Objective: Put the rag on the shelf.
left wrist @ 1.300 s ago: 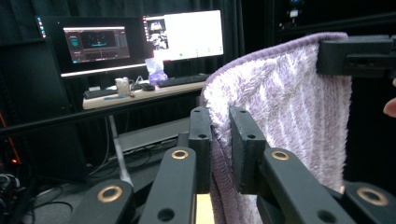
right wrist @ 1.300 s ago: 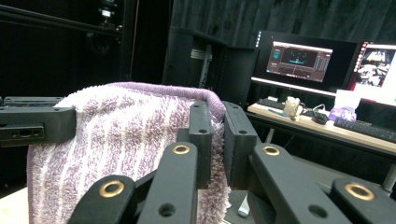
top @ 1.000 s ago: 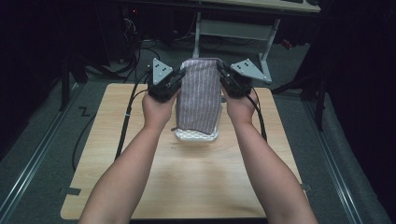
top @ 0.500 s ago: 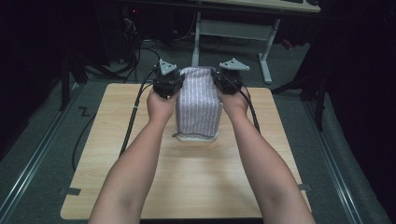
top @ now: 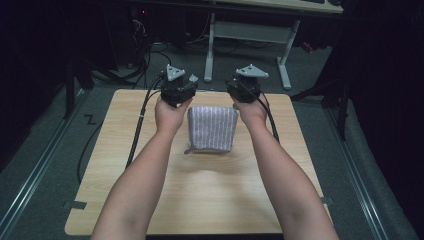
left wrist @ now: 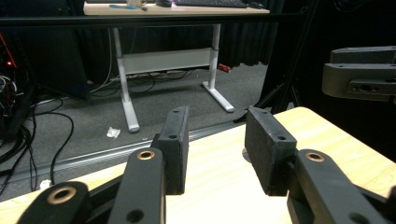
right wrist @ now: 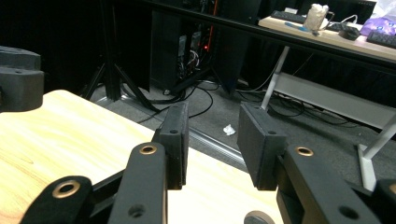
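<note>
Folded cloth set down, both grippers let go

One striped cloth (top: 212, 128) lies folded on the table (top: 125, 165), between the left gripper (top: 178, 89) and right gripper (top: 246, 88). Both pairs of jaws have just been opening and stand apart with nothing between them. The cloth looks soft, light and floppy; best pinched at its far corners.

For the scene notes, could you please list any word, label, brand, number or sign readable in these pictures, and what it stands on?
None can be read.
The folded striped cloth bears stripes and no lettering.
The wooden table and both grippers, left and right, carry no legible marks.
Items on the far desk are too small and blurred to read.
</note>
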Action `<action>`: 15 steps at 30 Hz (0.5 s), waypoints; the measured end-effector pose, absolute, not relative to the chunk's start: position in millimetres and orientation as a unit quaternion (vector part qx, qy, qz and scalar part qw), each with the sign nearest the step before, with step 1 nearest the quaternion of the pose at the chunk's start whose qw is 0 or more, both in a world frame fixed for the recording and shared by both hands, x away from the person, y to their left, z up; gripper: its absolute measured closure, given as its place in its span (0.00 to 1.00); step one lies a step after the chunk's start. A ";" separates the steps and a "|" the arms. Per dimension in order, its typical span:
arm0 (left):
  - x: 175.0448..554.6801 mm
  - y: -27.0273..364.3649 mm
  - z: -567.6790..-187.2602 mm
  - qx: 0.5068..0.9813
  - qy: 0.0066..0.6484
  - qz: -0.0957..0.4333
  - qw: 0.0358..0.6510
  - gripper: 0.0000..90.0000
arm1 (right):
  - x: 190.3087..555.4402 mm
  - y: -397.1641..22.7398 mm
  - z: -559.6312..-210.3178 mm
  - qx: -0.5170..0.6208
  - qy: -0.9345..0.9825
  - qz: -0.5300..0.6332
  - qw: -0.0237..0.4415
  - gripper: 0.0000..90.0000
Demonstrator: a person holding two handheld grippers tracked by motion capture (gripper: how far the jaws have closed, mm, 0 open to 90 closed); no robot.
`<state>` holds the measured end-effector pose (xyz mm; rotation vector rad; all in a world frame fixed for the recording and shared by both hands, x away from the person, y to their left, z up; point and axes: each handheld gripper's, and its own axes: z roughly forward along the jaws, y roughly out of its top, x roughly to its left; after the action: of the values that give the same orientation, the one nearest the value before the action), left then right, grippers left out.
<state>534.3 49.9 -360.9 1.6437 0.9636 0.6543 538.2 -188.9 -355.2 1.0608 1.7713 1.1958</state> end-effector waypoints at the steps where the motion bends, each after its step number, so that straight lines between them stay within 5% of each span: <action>1: 532.7 50.6 -360.7 0.690 0.403 0.275 0.535 0.67 | 536.5 -190.0 -354.8 0.414 0.689 0.467 0.368 0.71; 15: 501.3 60.4 -356.1 0.683 0.394 0.282 0.546 0.67 | 498.6 -204.2 -346.5 0.403 0.689 0.479 0.366 0.68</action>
<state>501.3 60.4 -356.1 1.6197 0.9338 0.6695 498.6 -204.2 -346.5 1.0367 1.7704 1.2316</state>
